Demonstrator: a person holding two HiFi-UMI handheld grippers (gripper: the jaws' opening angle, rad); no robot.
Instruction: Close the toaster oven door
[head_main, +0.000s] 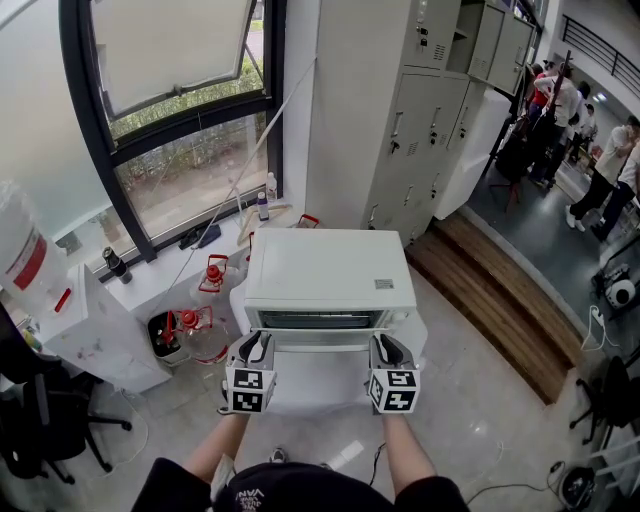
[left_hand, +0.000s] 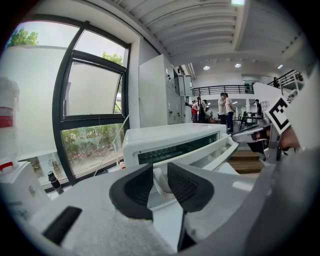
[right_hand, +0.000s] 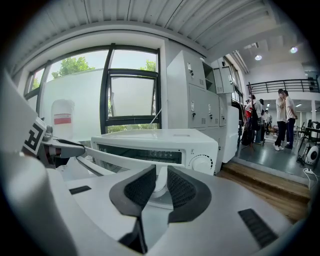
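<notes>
Toaster oven: the white box-shaped metal toaster oven (head_main: 330, 270) is being carried by a low white worktop (head_main: 420, 342) directly in front of the person, with its front facing them.
Door: the glass-fronted oven door (head_main: 320, 385) is being held partly open. It is tilted out toward the person, its top edge well apart from the oven body.
Handle: the long white bar handle (left_hand: 212, 157) along the door's free edge is being gripped near both of its ends.
Left gripper: the black ribbed fingers (left_hand: 132, 187) of the left gripper (left_hand: 160, 180) are being held partway closed, pressed on the handle's left end post.
Right gripper: the fingers (right_hand: 185, 190) of the right gripper (right_hand: 160, 182) are likewise being held partway closed, clamped on the handle's right end post beside the round white dial (right_hand: 202, 163).
Floor: clear water jugs with red caps (head_main: 195, 335) are being stored on the grey floor to the left of the oven.
Background: tall grey metal lockers (head_main: 430, 110) and a black-framed window (head_main: 190, 150) are being seen behind the oven, and people (head_main: 590, 140) are being seen far off to the right.
</notes>
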